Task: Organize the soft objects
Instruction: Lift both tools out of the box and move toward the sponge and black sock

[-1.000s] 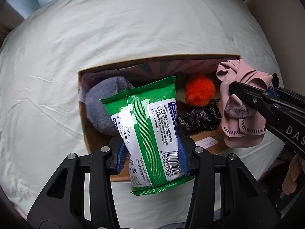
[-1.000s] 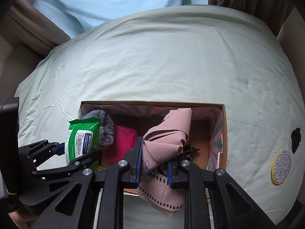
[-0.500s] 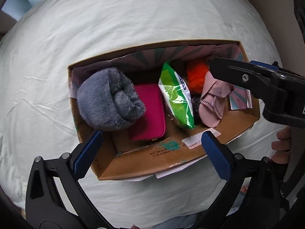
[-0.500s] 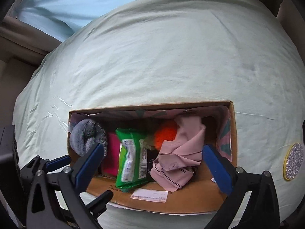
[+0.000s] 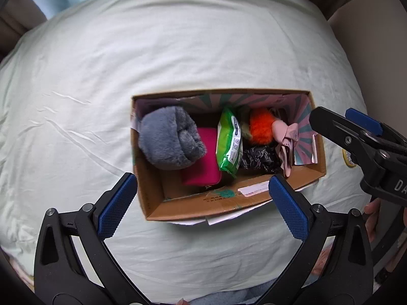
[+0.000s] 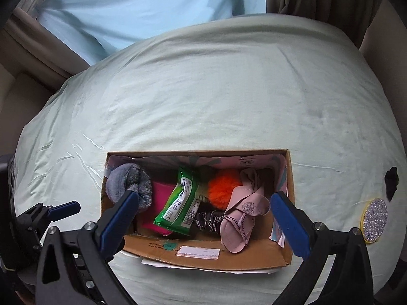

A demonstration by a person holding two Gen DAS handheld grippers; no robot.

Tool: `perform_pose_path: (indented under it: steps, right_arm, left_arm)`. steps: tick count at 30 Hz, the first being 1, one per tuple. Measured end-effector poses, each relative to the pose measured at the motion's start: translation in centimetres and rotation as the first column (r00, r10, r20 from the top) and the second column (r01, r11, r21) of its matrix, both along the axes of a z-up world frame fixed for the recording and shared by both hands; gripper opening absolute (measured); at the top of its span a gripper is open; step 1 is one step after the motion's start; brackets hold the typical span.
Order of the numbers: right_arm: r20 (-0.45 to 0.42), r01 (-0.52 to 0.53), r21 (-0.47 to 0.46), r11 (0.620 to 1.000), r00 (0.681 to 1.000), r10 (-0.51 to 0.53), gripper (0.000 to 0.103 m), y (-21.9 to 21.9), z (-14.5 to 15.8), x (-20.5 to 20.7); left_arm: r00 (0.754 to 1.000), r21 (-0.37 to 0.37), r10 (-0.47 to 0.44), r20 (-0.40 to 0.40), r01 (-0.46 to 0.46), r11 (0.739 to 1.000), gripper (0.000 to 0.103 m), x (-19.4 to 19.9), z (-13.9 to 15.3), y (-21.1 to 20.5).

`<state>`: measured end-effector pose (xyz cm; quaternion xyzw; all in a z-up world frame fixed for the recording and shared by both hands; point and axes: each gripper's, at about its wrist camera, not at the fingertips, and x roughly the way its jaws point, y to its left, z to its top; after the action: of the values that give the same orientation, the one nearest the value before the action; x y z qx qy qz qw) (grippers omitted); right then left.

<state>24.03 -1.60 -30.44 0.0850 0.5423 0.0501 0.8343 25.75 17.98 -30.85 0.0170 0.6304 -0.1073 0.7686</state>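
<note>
I see the open brown cardboard box [image 5: 203, 206] sitting on the pale green bedsheet [image 5: 127, 63], holding all the soft items: from my left wrist view, a grey plush roll [image 5: 170, 138] at its 9 o'clock end, a magenta flat pouch [image 5: 203, 160] beside it, a green wet-wipe packet [image 5: 229, 142] standing on edge at centre, an orange fluffy pom-pom [image 5: 260, 128] at 1 o'clock, a black patterned fabric piece [image 5: 259, 156] below it, and a pink folded cloth [image 5: 285, 137] at the 3 o'clock end. My left gripper [image 5: 201, 206] is spread wide, gripping nothing, above the near wall. My right gripper [image 6: 203, 218] is likewise wide open and unloaded. A glittery silver disc [image 6: 375, 219] lies on the sheet at 3 o'clock of the box.
</note>
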Motion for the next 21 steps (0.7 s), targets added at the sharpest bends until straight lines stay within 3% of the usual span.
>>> perform_pose_path:
  steps: [9, 16, 21]
  right_arm:
    - [0.152, -0.013, -0.044, 0.999, 0.988, 0.020, 0.103, 0.8, 7.6, -4.5]
    - [0.263, 0.009, -0.077, 0.997, 0.965, 0.012, 0.103, 0.8, 12.7, -9.4]
    - [0.318, 0.067, -0.085, 0.994, 0.947, -0.037, 0.103, -0.6, 15.4, -13.6]
  left_arm:
    - [0.990, -0.028, 0.016, 0.140, -0.012, 1.000, 0.103, -3.7, 7.2, 1.2]
    - [0.972, -0.092, 0.034, 0.231, -0.013, 0.996, 0.103, -7.9, 12.4, 1.4]
    - [0.954, -0.075, 0.014, 0.301, 0.009, 0.997, 0.103, -11.1, 15.1, 0.7]
